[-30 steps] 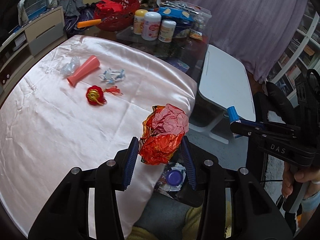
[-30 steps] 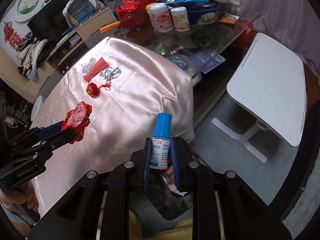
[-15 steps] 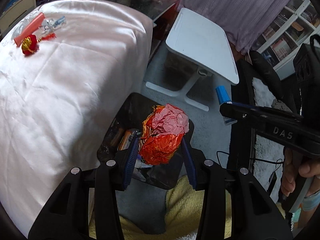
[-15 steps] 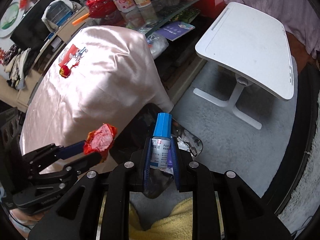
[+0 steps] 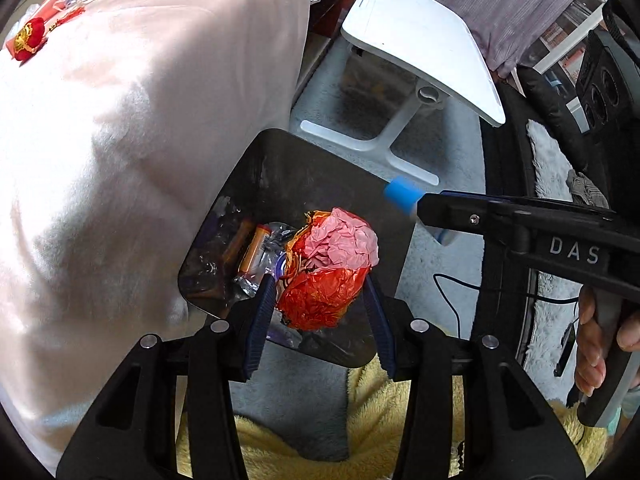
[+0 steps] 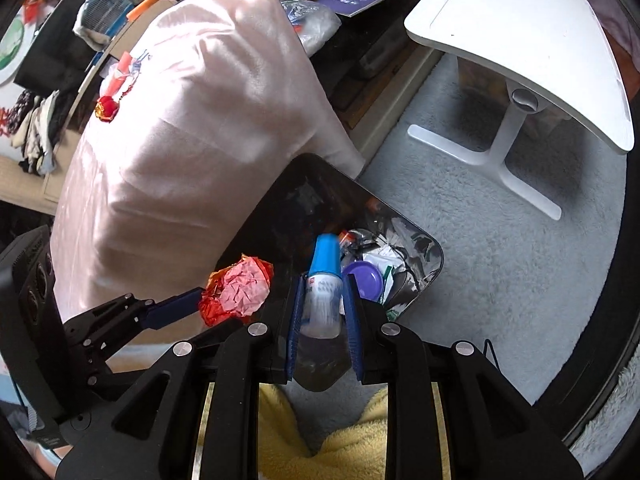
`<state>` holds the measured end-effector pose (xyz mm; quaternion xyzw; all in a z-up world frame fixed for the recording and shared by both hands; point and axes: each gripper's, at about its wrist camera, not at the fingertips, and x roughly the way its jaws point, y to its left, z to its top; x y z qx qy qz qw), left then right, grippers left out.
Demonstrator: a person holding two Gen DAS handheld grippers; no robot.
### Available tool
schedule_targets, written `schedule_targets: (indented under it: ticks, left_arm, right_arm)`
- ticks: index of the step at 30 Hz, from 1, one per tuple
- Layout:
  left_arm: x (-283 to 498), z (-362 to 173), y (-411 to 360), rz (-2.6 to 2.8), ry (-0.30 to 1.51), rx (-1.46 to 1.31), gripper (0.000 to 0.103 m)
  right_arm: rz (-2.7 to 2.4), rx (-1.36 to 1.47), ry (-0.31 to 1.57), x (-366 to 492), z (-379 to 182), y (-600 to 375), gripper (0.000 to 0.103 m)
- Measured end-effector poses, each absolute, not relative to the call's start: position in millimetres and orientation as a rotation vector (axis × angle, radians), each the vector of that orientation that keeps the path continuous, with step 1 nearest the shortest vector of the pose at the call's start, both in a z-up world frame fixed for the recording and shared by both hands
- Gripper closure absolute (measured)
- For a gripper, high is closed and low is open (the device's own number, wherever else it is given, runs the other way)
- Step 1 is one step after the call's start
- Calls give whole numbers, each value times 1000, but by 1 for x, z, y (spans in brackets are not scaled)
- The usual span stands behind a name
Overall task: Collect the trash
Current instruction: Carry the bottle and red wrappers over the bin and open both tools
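Left wrist view: right tool (image 5: 416, 210), clamped on bottle (image 5: 402, 192), hides all but its cap.

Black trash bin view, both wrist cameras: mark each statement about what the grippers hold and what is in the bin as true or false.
1. The left gripper has a crumpled red and pink foil wad between its fingers. True.
2. The right gripper has a clear glass jar between its fingers. False: it is a small white bottle with a blue cap.
3. The black trash bin has nothing in it. False: wrappers and a purple lid lie inside.
4. Both items are above the bin's opening. True.
5. The bin stands on top of the white side table. False: it stands on the grey carpet, beside the table draped in pale pink satin cloth.
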<state>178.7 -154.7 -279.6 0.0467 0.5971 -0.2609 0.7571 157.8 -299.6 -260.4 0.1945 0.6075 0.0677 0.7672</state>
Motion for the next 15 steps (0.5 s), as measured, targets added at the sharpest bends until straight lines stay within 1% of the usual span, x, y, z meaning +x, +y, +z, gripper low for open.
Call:
schedule_targets:
  ticks: [2, 4, 6, 8, 9, 10, 11, 12, 15]
  left_arm:
    - [180, -277, -155, -568, 1300, 110, 56]
    - [181, -273, -155, -560, 1300, 118, 51]
    - [181, -267, -153, -559, 1293, 122, 45]
    - [181, -256, -149, -561, 1272, 126, 34]
    - [181, -251, -146, -562, 1261, 122, 33]
    - [181, -244, -143, -564, 1253, 115, 30]
    - [182, -238, -139, -565, 1243, 104, 26]
    - [183, -230, -135, -566, 1231, 92, 25]
    - [188, -206, -120, -555, 1182, 52, 21]
  right_arm:
    - [143, 433, 1322, 159, -261, -301, 79]
    - [137, 448, 1320, 160, -260, -303, 65]
    - [123, 456, 1312, 163, -258, -308, 59]
    - [110, 454, 1296, 164, -250, -311, 53]
    - [101, 448, 1284, 165, -244, -313, 47]
    - [91, 441, 1270, 166, -237, -315, 39]
    - [81, 438, 1251, 168, -230, -317, 36]
    - [73, 438, 1234, 169, -222, -319, 30]
    - [69, 454, 1176, 177, -199, -323, 22]
